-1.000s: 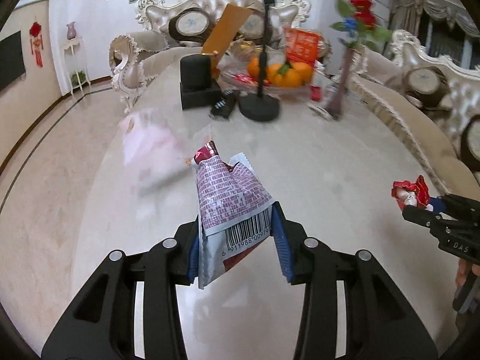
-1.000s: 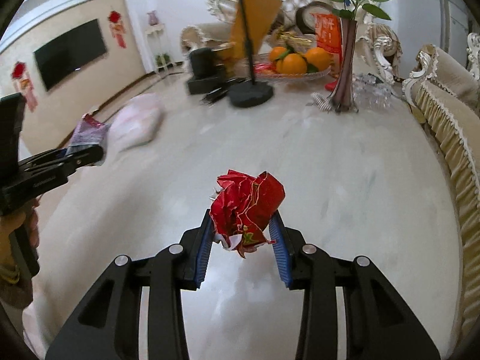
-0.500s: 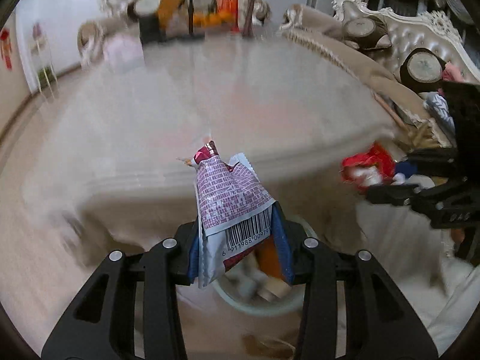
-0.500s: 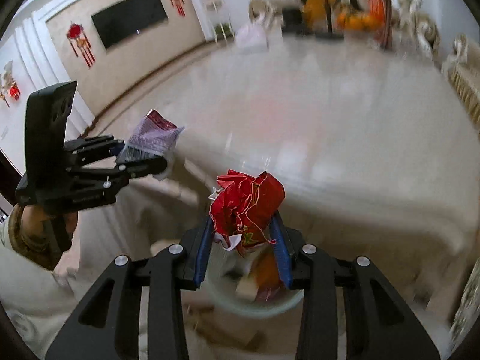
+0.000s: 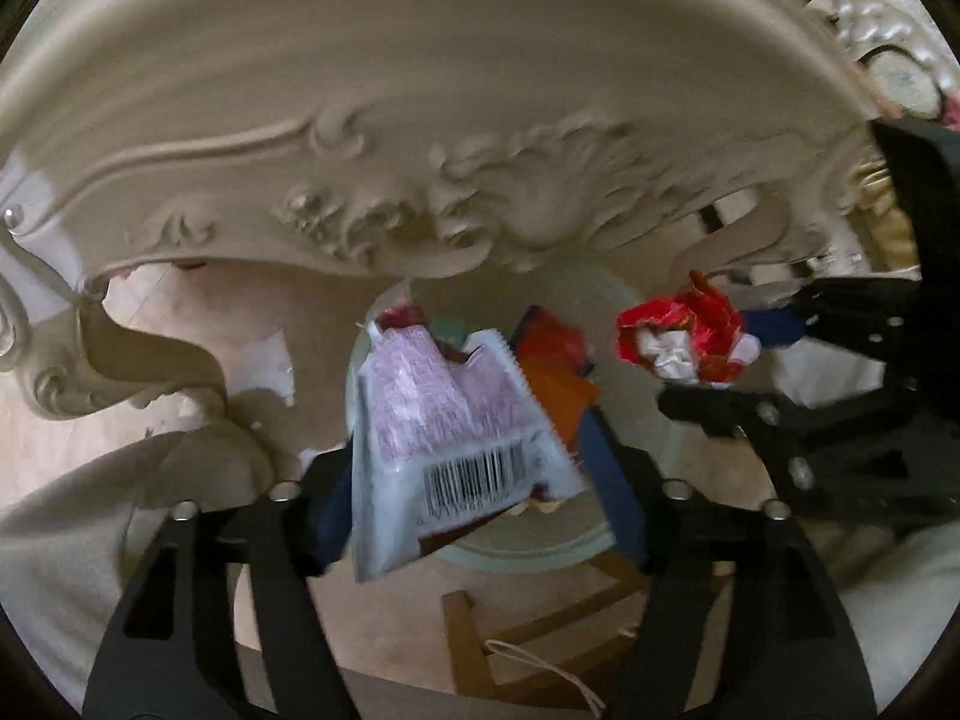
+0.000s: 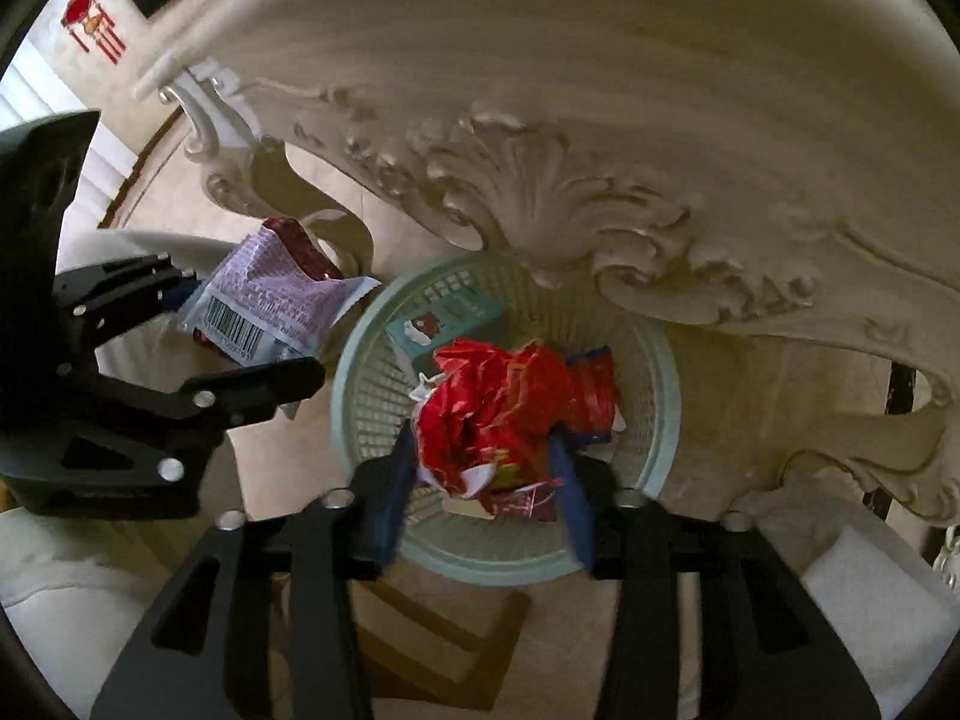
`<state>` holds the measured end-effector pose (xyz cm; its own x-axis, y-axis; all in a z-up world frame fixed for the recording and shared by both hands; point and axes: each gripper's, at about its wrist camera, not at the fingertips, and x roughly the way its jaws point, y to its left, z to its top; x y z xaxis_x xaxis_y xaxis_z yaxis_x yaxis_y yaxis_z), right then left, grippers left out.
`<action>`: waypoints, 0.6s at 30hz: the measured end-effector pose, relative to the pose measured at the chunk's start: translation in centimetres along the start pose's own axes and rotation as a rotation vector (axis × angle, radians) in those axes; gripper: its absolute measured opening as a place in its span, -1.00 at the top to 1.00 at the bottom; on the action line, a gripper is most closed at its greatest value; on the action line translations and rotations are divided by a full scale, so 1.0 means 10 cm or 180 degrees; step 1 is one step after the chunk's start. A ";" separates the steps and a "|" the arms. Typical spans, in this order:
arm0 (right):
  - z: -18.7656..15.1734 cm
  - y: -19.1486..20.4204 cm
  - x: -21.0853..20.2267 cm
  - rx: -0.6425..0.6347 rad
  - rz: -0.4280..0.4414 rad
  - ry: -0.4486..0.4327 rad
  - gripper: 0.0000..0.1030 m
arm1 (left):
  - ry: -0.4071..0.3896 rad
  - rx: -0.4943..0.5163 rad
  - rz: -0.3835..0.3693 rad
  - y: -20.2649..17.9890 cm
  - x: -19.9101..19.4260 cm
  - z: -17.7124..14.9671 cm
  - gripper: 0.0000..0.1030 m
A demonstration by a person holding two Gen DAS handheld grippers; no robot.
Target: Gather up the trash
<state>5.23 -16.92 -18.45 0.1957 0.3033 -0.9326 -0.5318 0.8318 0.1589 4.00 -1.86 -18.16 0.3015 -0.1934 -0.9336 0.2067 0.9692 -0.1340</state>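
Observation:
Both grippers hang over a pale green mesh basket [image 6: 657, 360] on the floor below the table's edge. My left gripper [image 5: 474, 480] has its jaws opening. A purple-and-white wrapper [image 5: 444, 438] with a barcode stands loose between them, leaning on the left pad, clear of the right one. My right gripper [image 6: 483, 492] is opening too, and a crumpled red wrapper [image 6: 492, 414] sits between its spread pads, directly above the basket. Each view also catches the other gripper from the side: the right gripper [image 5: 720, 360] with the red wrapper [image 5: 684, 330], and the left gripper [image 6: 240, 330] with the purple wrapper [image 6: 270, 294].
The table's carved cream apron [image 5: 420, 222] and curled leg [image 5: 120, 372] overhang the basket [image 5: 540, 546]. Inside it lie a teal box [image 6: 444, 318] and a red-orange packet [image 6: 591, 396]. A wooden frame [image 5: 480, 642] stands just below it. White fabric [image 6: 870, 588] shows at both sides.
Both grippers have come off the table top and dropped down over the basket, now pointing steeply downward. Both pairs of jaws have spread wider around their wrappers.

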 end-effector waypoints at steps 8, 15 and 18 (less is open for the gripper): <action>-0.13 -0.11 -0.29 0.0231 -0.0147 -0.0201 -0.61 | -0.0153 0.0021 0.0227 -0.07 -0.20 -0.01 -0.40; -0.14 -0.06 -0.79 0.0442 -0.0290 -0.0553 -0.74 | -0.0455 -0.0220 0.0448 -0.06 -0.73 0.09 -0.40; -0.12 -0.03 -0.97 0.0524 -0.0294 -0.0709 -0.83 | -0.0607 -0.0294 0.0499 -0.07 -0.95 0.14 -0.40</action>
<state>2.49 -20.64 -9.79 0.4229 0.3021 -0.8543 -0.3659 0.9194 0.1440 2.31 -0.94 -8.77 0.4949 -0.0564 -0.8671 0.0605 0.9977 -0.0304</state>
